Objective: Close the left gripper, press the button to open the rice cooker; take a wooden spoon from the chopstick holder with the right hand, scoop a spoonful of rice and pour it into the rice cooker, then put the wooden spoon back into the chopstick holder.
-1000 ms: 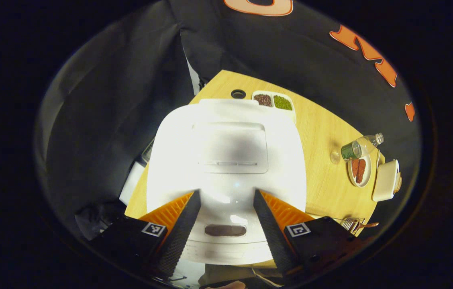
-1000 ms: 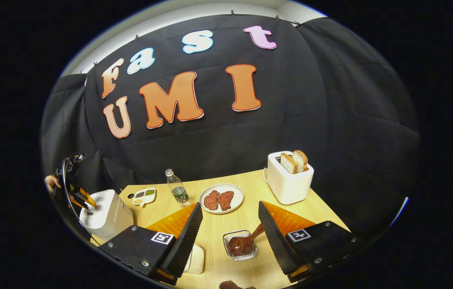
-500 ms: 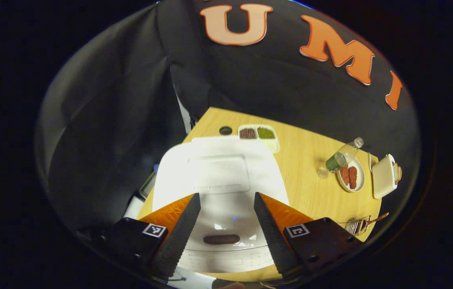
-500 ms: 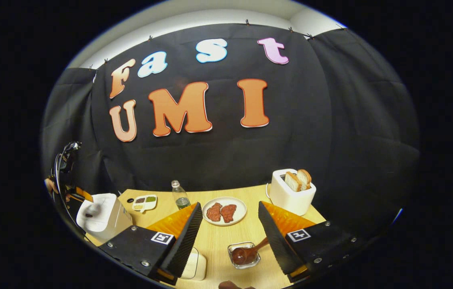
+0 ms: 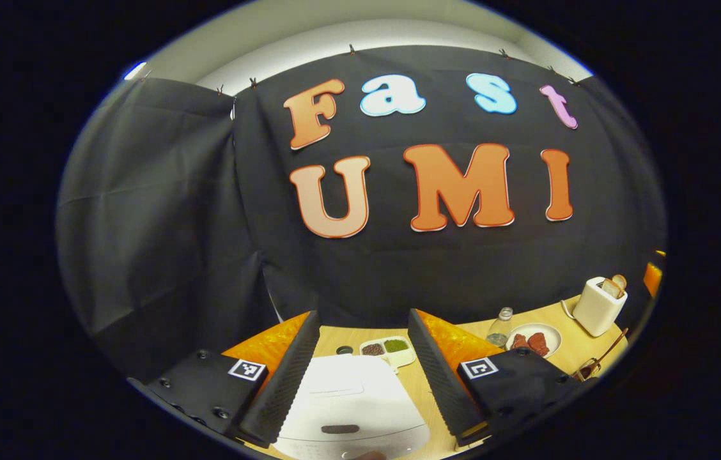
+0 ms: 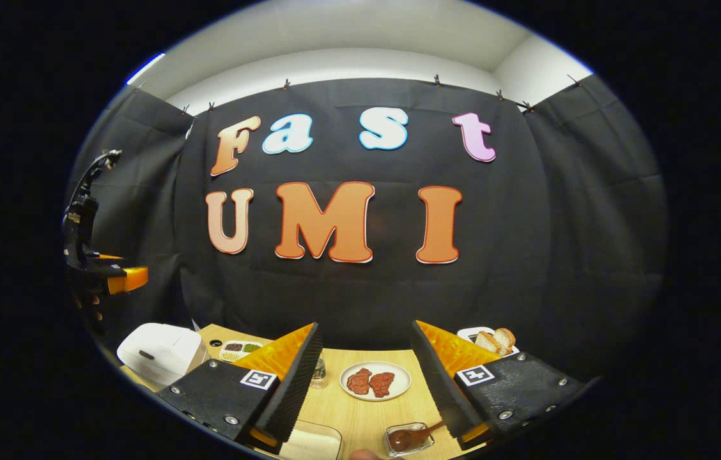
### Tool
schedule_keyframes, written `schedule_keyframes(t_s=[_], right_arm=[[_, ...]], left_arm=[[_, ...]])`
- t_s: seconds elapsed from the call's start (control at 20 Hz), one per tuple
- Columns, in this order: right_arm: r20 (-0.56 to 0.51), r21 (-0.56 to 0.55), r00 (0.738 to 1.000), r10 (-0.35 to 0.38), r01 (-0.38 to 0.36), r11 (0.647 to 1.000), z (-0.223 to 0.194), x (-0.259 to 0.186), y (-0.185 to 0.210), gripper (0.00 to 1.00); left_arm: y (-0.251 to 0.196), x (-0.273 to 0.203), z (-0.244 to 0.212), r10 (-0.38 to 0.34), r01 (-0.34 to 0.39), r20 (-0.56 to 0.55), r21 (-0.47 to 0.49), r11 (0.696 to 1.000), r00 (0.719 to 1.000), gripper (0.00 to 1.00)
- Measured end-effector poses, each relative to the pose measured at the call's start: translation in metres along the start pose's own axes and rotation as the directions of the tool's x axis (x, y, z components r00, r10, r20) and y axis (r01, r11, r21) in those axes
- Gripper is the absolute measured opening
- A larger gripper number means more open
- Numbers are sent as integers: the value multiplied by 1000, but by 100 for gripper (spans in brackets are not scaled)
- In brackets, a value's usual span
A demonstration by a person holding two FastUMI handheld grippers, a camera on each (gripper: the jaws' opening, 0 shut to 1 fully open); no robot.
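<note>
**A:** Rice cooker [image 5: 351, 409] sits low between the left gripper [image 5: 360, 377]'s spread fingers, lid down, dark button [image 5: 340, 429] nearest the camera. Jaws wide apart, holding nothing, though the task wants them closed to give 1 blunt tip for pressing.

**B:** And the right gripper [image 6: 364, 383]?

**A:** Also gaping, empty. Wooden spoon [image 6: 413, 437] lies just under its right finger, bowl resting in a small glass dish [image 6: 408, 439].
</note>
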State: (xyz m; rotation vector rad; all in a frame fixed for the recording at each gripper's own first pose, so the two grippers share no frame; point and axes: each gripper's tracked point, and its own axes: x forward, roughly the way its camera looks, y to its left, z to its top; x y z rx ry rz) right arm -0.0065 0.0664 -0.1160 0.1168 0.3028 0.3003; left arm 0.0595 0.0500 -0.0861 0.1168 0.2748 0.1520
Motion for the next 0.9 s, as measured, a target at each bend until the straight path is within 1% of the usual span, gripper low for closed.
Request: schedule_keyframes(t_s=[0.15, 0.2, 0.25, 0.35, 0.45, 0.55, 0.6, 0.65, 0.7, 0.9], right_arm=[[2, 12, 999, 46, -46, 999, 4, 1, 21, 87], [2, 17, 998, 55, -55, 998, 5, 0, 25, 87], [5, 21, 998, 66, -66, 998, 7, 1, 28, 87], [9, 19, 997, 80, -80, 997, 8, 1, 32, 87], [19, 9, 996, 82, -82, 997, 12, 0, 32, 87], [23, 15, 996, 82, -82, 996, 14, 1, 32, 87], [28, 26, 996, 86, -87, 996, 17, -1, 34, 87], [32, 32, 996, 83, -84, 996, 19, 1, 33, 87], [37, 30, 996, 82, -83, 996, 21, 0, 32, 87], [57, -4, 996, 75, -75, 997, 30, 0, 29, 87]], left_arm=[[-8, -21, 13, -29, 30, 65, -23, 999, 997, 95], [-9, -25, 19, -31, 34, 87, -27, 999, 996, 93], [-10, -29, 23, -40, 43, 106, -29, 999, 994, 95], [-10, -36, 31, -43, 47, 136, -25, 999, 990, 95], [-7, -41, 39, -37, 39, 158, -12, 999, 987, 95], [-11, -46, 44, -53, 55, 187, -8, 998, 981, 97], [-13, -48, 48, -59, 62, 210, -10, 998, 976, 95], [-16, -50, 50, -66, 69, 224, -7, 998, 972, 97], [-17, -53, 51, -66, 70, 232, -6, 998, 970, 93], [-23, -54, 51, -80, 85, 236, -14, 996, 968, 93]])
